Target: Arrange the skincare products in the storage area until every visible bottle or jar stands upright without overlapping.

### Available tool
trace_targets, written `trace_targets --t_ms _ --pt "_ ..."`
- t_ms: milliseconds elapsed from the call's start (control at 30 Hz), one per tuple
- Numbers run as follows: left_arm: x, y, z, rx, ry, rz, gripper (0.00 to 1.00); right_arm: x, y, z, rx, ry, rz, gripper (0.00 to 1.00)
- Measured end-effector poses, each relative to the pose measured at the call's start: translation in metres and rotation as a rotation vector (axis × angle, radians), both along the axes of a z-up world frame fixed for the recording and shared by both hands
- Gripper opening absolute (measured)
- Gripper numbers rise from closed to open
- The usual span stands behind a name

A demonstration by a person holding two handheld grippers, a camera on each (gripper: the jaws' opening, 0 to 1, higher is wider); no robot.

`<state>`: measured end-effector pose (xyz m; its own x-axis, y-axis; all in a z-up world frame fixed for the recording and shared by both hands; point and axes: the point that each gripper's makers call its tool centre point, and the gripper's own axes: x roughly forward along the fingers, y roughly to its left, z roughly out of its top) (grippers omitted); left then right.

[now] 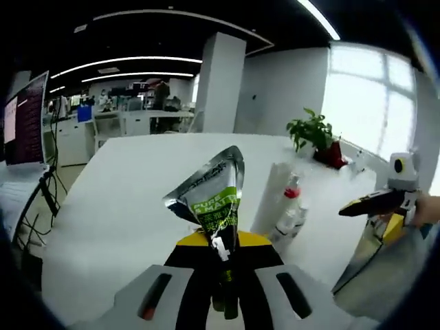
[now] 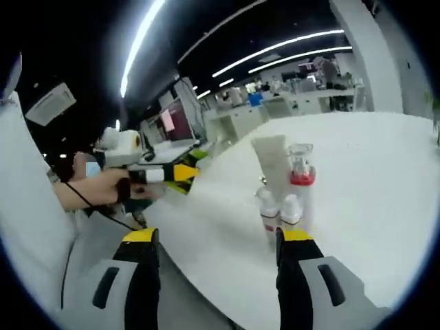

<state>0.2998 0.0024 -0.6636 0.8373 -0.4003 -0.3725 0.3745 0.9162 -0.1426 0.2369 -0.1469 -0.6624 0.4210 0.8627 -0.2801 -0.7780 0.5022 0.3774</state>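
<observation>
Sachet (image 1: 214,192), silver with a green label, is gripped between the jaws of the left gripper (image 1: 221,292) and held up above the white table (image 1: 130,199). In the left gripper view, a cluster of skincare products (image 1: 289,206) is seen standing on the table to the right of the sachet: a pale upright tube, a clear bottle with a red band, and small white bottles at their foot. The right gripper (image 1: 377,201) is seen to the right of that cluster, off the table edge, held in a hand. In the right gripper view, the right gripper (image 2: 218,258) is spread wide with nothing between its jaws, and the cluster (image 2: 283,185) stands just beyond its right jaw. A potted plant (image 1: 313,134) stands farther back on the table.
</observation>
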Motion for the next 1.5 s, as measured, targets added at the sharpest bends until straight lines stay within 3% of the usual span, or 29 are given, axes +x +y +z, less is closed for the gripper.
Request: trace_targets --t_ms 167,267,367,500,633,800,900,933,1000,1067,1200,1400,1500 --pt "-0.023 -0.028 0.016 0.030 -0.047 -0.113 0.05 0.006 0.029 0.038 0.208 0.032 0.023 0.64" --pt "-0.040 -0.044 0.025 -0.016 -0.063 -0.177 0.05 0.018 0.039 0.053 0.318 0.074 0.011 0.62" --pt "-0.056 -0.055 0.030 0.004 -0.080 -0.233 0.05 0.025 0.050 0.064 0.399 0.109 0.008 0.60" --pt "-0.068 -0.060 0.035 -0.024 -0.086 -0.249 0.05 0.019 0.064 0.063 0.404 0.150 0.049 0.42" --pt "-0.072 -0.062 0.043 -0.034 -0.102 -0.245 0.05 0.015 0.069 0.068 0.435 0.157 0.045 0.40" --pt "-0.073 -0.066 0.040 0.025 -0.111 -0.269 0.05 0.015 0.072 0.074 0.504 0.183 0.013 0.26" --pt "-0.074 -0.071 0.042 0.059 -0.123 -0.268 0.06 0.016 0.071 0.068 0.499 0.196 -0.012 0.18" --pt "-0.073 -0.070 0.042 0.080 -0.130 -0.262 0.06 0.014 0.071 0.067 0.519 0.217 -0.022 0.17" --pt "-0.074 -0.071 0.042 0.078 -0.128 -0.271 0.06 0.012 0.069 0.069 0.537 0.198 -0.032 0.14" --pt "-0.075 -0.073 0.041 0.072 -0.123 -0.280 0.07 0.012 0.068 0.067 0.571 0.274 -0.057 0.12" --pt "-0.077 -0.076 0.041 0.085 -0.135 -0.296 0.16 0.012 0.065 0.065 0.586 0.312 -0.068 0.09" --pt "-0.077 -0.074 0.046 0.009 -0.128 -0.279 0.26 0.009 0.058 0.069 0.649 0.373 -0.072 0.07" --pt "-0.080 -0.074 0.049 -0.034 -0.117 -0.294 0.29 0.007 0.057 0.073 0.668 0.372 -0.062 0.06"
